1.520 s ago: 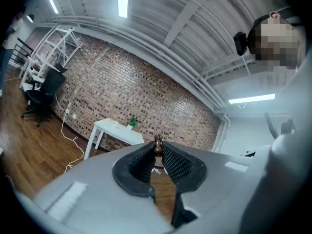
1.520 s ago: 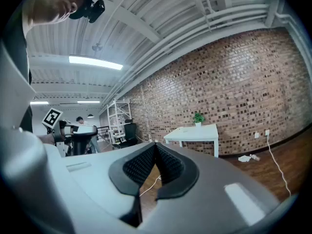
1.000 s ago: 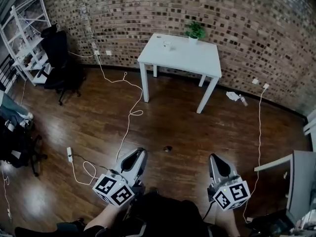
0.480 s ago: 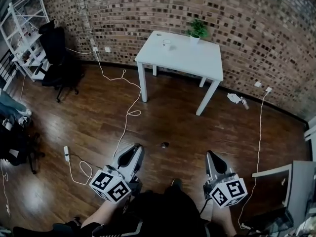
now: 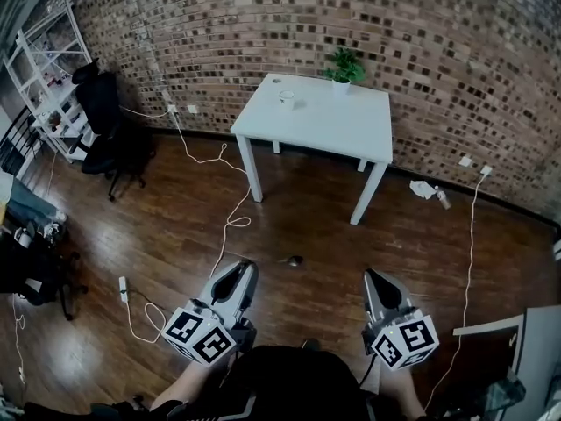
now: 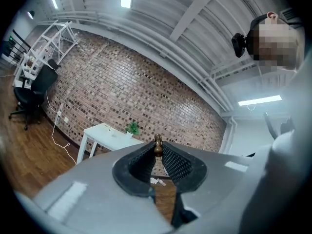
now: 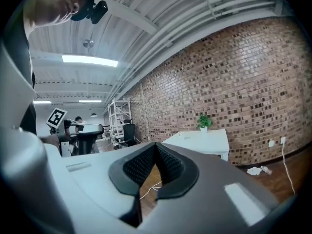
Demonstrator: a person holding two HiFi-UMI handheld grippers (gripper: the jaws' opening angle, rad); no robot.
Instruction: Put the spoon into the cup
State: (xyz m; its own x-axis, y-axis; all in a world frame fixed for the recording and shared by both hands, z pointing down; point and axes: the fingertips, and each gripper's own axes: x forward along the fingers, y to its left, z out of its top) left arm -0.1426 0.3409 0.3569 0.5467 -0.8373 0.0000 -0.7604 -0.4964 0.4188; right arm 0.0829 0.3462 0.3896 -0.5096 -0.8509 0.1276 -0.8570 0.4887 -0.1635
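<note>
Carry step, judging by distance. Left fingers (image 5: pixel 249 268) pinched shut on spoon (image 6: pixel 158 145), brown end poking past tips. Right fingers (image 5: pixel 372 276) closed, empty. Cup (image 5: pixel 287 99) on white bench (image 5: pixel 342 125), well ahead across floor. Next: close gap, line spoon over cup mouth.

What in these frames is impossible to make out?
Spoon: the left gripper view shows only a brown tip; the shut left gripper hides the rest.
Cup: head view, too small to see inside.
Shelf: head view, contents too small to name.
</note>
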